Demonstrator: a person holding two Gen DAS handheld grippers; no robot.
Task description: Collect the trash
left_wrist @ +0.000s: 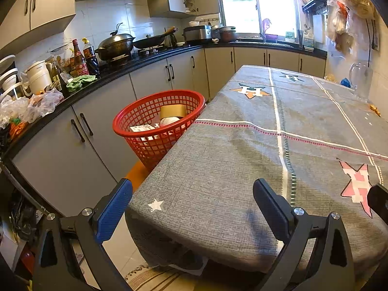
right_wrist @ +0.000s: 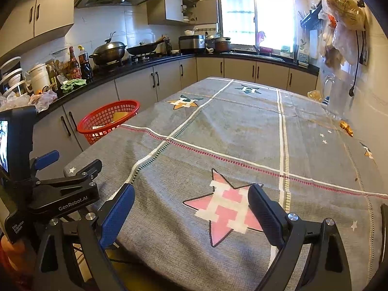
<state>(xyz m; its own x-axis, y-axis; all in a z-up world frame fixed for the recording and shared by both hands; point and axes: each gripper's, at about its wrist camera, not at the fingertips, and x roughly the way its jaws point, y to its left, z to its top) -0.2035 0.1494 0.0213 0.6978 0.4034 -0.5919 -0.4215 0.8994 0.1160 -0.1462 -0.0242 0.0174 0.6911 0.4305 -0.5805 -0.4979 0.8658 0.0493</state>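
Observation:
A red mesh basket [left_wrist: 155, 118] stands left of the table, on an orange stool, holding a brown tape roll [left_wrist: 172, 112], a white cup and paper pieces. In the right wrist view the red basket [right_wrist: 109, 118] shows beyond the table's left edge. My left gripper [left_wrist: 192, 194] hovers open over the table's near left corner, nothing between its fingers. My right gripper [right_wrist: 191, 198] is open above the pink star on the grey tablecloth [right_wrist: 242, 133], empty. Small orange scraps [right_wrist: 346, 128] lie at the table's far right edge. The left gripper's body [right_wrist: 65, 189] appears to the left.
Grey cabinets and a black counter [left_wrist: 145, 58] run along the left and back, crowded with woks, bottles, a kettle and plastic bags. A glass jug [left_wrist: 359, 77] stands at the table's far right by the wall. Bags hang on the right wall [right_wrist: 339, 24].

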